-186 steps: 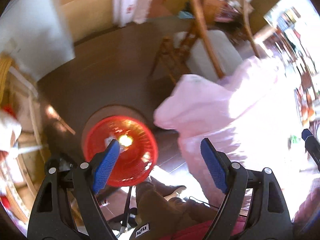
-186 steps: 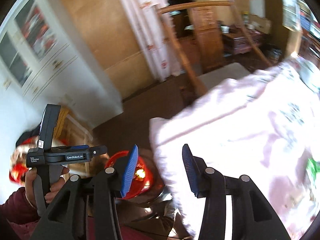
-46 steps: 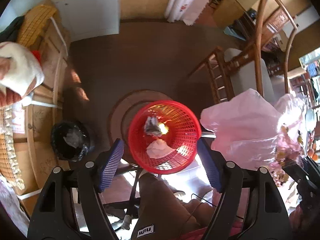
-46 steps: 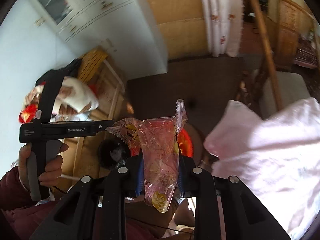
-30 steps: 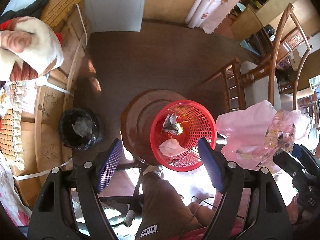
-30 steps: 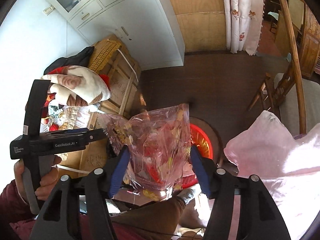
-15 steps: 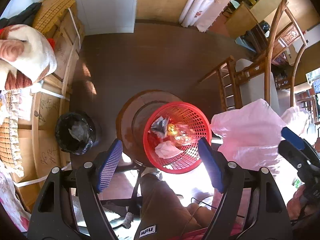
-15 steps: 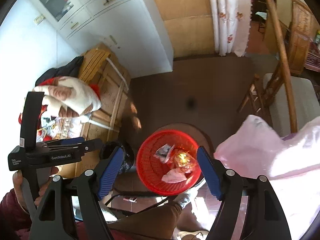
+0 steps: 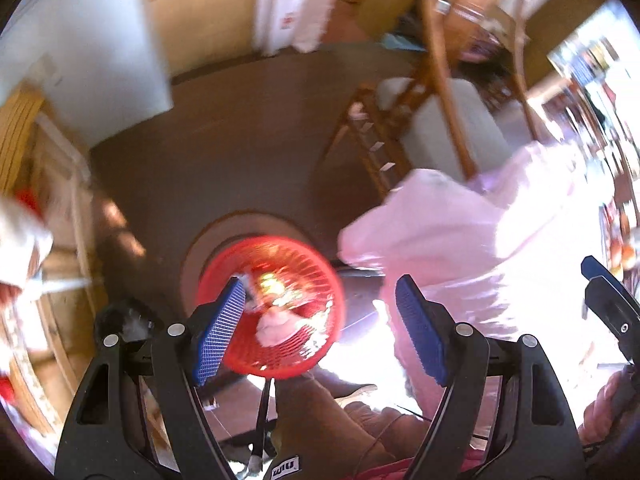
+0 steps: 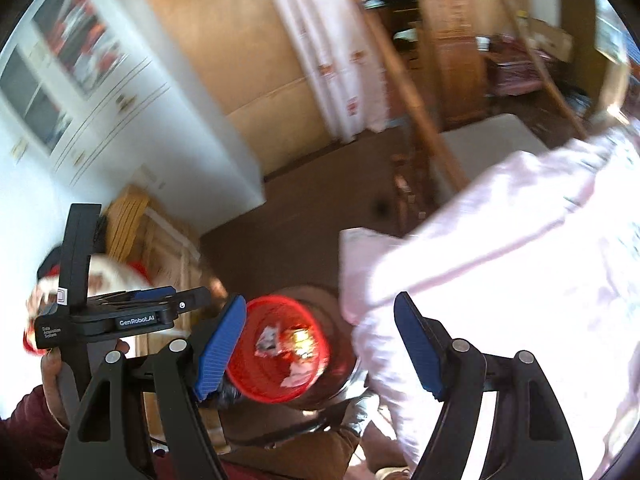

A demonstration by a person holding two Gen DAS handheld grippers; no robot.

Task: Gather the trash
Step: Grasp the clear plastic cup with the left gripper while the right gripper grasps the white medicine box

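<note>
A red mesh waste basket (image 9: 316, 280) stands on a round wooden stool below me, with a clear snack wrapper (image 9: 272, 284) and crumpled white paper (image 9: 276, 326) inside; it also shows in the right wrist view (image 10: 264, 376). My left gripper (image 9: 320, 336) is open and empty above the basket. My right gripper (image 10: 320, 344) is open and empty, also above the basket. The left gripper's body (image 10: 108, 316) shows at the left of the right wrist view. Both views are blurred by motion.
A pink tablecloth (image 9: 460, 240) hangs over the table edge at right. A wooden chair (image 9: 440, 112) with a grey cushion stands beyond it. A black-lined bin (image 9: 124, 320) sits at lower left beside wooden crates (image 9: 52, 184). Dark floor lies ahead.
The right gripper opened and dropped the clear snack wrapper into the red basket. Both grippers have since tilted up and swung toward the table, blurring the views.
</note>
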